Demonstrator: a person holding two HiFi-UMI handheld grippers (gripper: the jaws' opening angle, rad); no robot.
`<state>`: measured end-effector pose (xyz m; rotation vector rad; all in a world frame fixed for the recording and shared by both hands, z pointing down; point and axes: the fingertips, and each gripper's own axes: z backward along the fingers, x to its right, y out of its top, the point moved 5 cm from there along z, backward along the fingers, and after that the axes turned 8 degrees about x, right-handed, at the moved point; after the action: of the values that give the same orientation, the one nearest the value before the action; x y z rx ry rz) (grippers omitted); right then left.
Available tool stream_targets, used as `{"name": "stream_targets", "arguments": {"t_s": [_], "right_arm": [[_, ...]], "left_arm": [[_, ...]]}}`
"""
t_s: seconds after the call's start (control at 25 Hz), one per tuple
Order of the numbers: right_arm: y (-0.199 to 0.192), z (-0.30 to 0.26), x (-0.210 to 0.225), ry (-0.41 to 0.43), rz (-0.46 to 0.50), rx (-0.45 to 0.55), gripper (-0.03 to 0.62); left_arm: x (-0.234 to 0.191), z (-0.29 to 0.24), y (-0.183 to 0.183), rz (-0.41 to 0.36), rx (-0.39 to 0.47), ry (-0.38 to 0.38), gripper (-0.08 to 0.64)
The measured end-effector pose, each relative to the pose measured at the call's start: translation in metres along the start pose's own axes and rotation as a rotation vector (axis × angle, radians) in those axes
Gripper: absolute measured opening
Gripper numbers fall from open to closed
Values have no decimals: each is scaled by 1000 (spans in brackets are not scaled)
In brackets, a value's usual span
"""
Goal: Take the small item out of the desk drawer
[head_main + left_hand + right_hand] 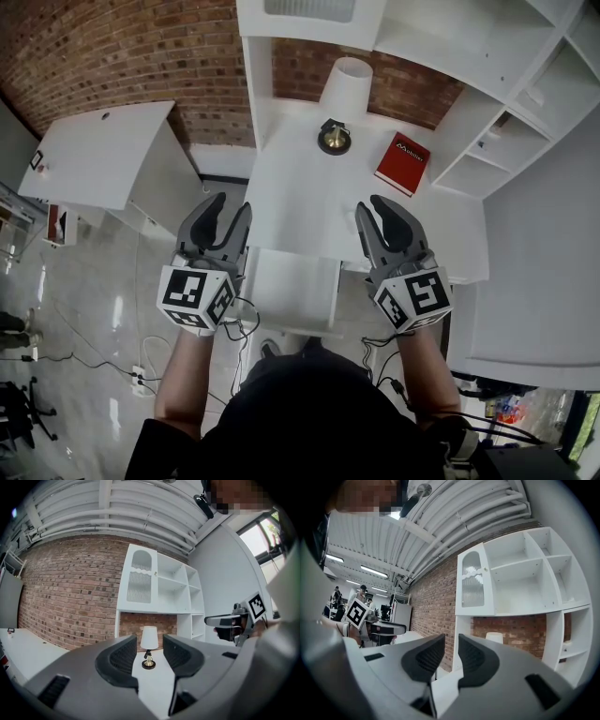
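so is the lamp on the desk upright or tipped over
upright: the lamp stands on its round base, shade straight above it

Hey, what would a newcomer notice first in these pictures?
The left gripper and right gripper hover open and empty above the near edge of the white desk. Next comes the red book at the desk's back right, to the right of a white-shaded lamp, with a brick wall behind.

Left gripper (232, 203) and right gripper (372, 206) are held level, side by side, pointed forward. Left jaws are seen well apart, right jaws narrowly apart; nothing is gripped by either. Left forearm (176, 375) and right forearm (424, 370) are extended.
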<state>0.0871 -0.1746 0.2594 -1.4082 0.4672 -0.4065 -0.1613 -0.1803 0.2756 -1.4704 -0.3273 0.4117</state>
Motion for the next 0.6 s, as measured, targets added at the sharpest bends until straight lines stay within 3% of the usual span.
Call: {"name": "stream_targets", "arguments": {"t_s": [0.6], "right_arm": [[-18, -9, 28, 12, -25, -22, 74]], "left_arm": [[8, -26, -16, 7, -37, 8, 173]]}}
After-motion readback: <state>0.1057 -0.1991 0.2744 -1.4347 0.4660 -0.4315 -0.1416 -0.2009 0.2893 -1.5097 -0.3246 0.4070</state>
